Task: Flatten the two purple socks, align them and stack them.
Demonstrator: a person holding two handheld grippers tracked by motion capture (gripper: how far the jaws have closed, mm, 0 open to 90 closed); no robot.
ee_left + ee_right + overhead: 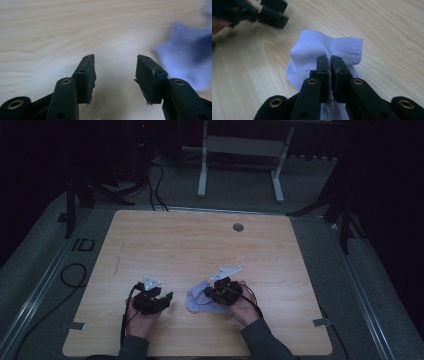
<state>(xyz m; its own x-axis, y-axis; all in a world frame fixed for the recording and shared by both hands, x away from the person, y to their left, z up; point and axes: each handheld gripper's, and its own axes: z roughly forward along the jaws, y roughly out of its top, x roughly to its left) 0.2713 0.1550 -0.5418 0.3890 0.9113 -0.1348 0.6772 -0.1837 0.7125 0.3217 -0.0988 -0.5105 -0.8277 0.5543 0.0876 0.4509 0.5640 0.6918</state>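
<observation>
- Right gripper view showed a white sock (322,52) bunched on the wooden table (387,32), with a fold of its fabric pinched between the 2 black jaws of the right gripper (330,62), which were pressed nearly together.
- The sock's ribbed cuff lay toward the far right of that view, and its lower part spread under the jaws.
- In the high view the sock (196,298) lay near the front middle of the table (200,240), just left of the right gripper (212,292), which sat over its right part.
- The left gripper (115,72) stood apart from the sock (182,57), its 2 jaws parted with bare table between them and nothing held.
- In the high view the left gripper (165,299) was close beside the sock on its left.
- A round grey hole cover (238,227) sat near the table's far edge.
- Black cables (75,275) lay on the grey floor left of the table.
</observation>
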